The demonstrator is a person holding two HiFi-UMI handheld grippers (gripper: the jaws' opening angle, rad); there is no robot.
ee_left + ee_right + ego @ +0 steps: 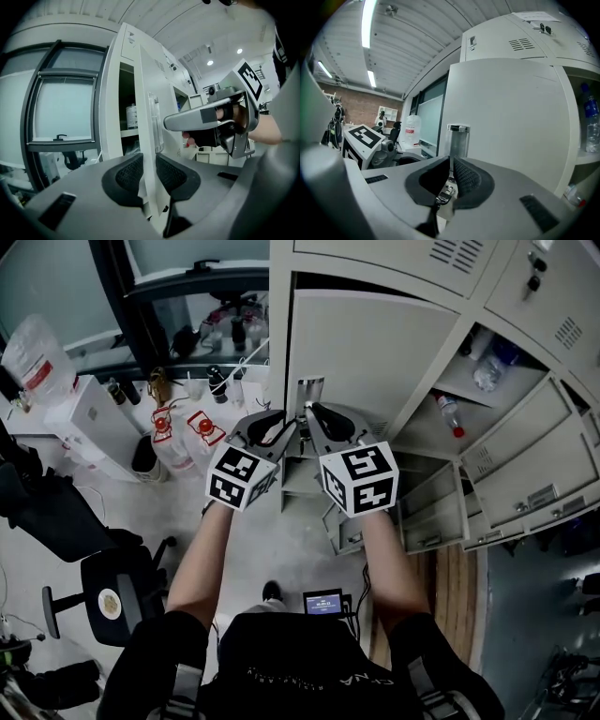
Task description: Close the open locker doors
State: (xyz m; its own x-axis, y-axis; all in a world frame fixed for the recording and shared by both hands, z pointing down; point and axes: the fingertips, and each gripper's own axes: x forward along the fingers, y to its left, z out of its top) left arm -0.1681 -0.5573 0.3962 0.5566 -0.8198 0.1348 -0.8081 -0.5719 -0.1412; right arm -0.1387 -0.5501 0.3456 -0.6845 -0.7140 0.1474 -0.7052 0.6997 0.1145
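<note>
- A person is standing at a bank of pale grey lockers (375, 259), holding both claws on the free edge of a tall open locker door (375, 352) in the upper middle of the head view.
- The left gripper (149, 171) is clamping the thin door edge between its pads. The right gripper (451, 176) is pinching nearly closed on the same edge just below the handle (458, 138) — a small metal latch piece (446, 191) is sitting between its pads.
- To do this well, it seems, both claws should be pinching firmly and swinging together along the hinge's arc, then letting go before the pads get trapped against the frame.
- More open doors (525, 474) are standing at right, a bottle (452, 416) showing inside one compartment.
- The floor (253, 549) is pale grey — an office chair (103, 601) is sitting at lower left, a large water jug (36, 357) at upper left beside a window (65, 112).
</note>
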